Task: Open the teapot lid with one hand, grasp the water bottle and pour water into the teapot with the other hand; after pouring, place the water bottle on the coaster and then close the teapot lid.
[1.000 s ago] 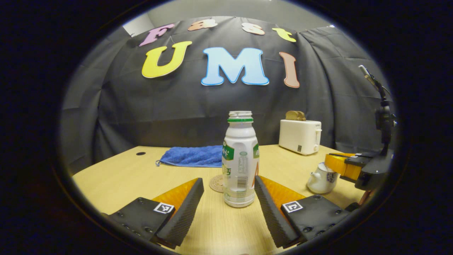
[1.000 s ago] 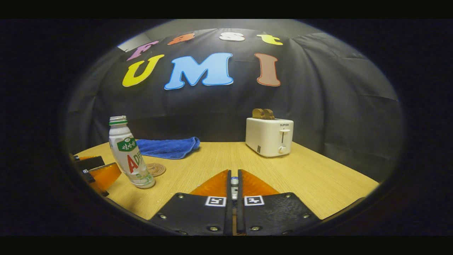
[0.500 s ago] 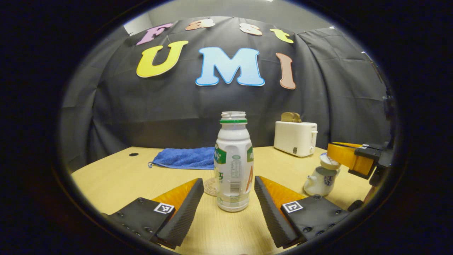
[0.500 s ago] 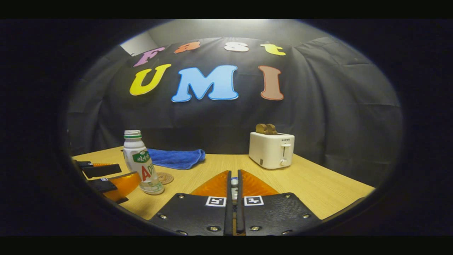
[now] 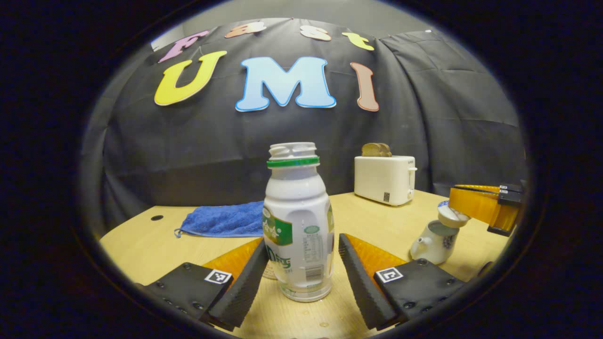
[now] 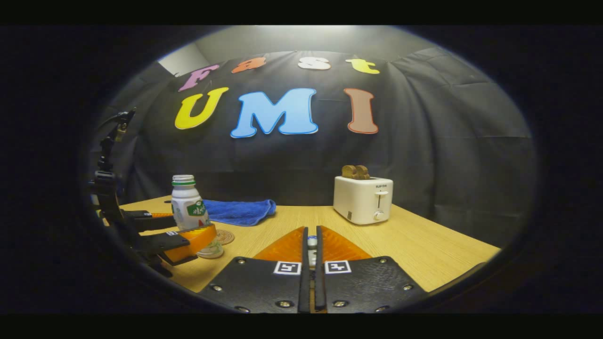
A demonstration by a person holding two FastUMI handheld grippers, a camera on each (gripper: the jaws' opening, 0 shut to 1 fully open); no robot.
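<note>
A: What do I have on the far left?

B: In the left gripper view, a blue towel (image 5: 221, 219) lies at the back of the table (image 5: 141, 245). My left gripper (image 5: 301, 268) stands wide, a finger on either side of the water bottle (image 5: 297, 221), which is upright and uncapped between them. I can't tell whether either finger touches it. The coaster (image 5: 269, 272) peeks out just behind the bottle's base.

A: And further right?

B: A white toaster (image 5: 385, 179) sits at the back. The teapot (image 5: 434, 240) stands open near the right edge. My right gripper (image 5: 459, 212) holds the teapot lid (image 5: 451, 215) just above it, tilted. In the right gripper view the fingers are pinched narrow on the lid's knob (image 6: 311, 242).
</note>
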